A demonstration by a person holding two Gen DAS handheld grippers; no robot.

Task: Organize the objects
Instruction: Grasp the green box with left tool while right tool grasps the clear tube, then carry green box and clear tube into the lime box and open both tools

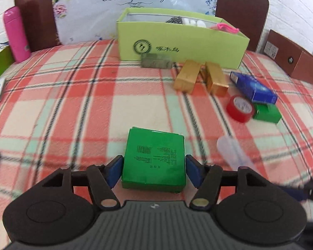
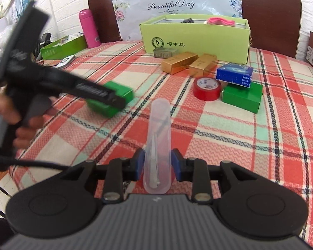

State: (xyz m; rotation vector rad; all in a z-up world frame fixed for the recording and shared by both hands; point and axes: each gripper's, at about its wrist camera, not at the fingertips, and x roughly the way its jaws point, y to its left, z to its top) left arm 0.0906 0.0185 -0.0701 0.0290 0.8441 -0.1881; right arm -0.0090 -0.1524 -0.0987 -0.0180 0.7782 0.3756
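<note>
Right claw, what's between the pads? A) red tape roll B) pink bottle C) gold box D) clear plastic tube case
D: in the right wrist view the right claw has both blue pads against a clear plastic tube case; the red tape roll lies apart on the cloth.

Evenly and brightly lit, diffuse, with no single source in view. Shadows short and soft, e.g. under the red tape roll (image 2: 207,88) and the long light-green box (image 2: 196,38). Mild glare on the glossy floral sheet (image 2: 173,10) behind. Strong fisheye bending at all edges; corners vignetted black. Motion blur across the whole left wrist view, heaviest on the checked cloth (image 1: 73,104) and the clear tube (image 1: 231,152). Right wrist view sharper at centre; left hand-held gripper (image 2: 114,100) and the hand (image 2: 12,120) holding it smeared. Slight colour fringing along high-contrast edges.
</note>
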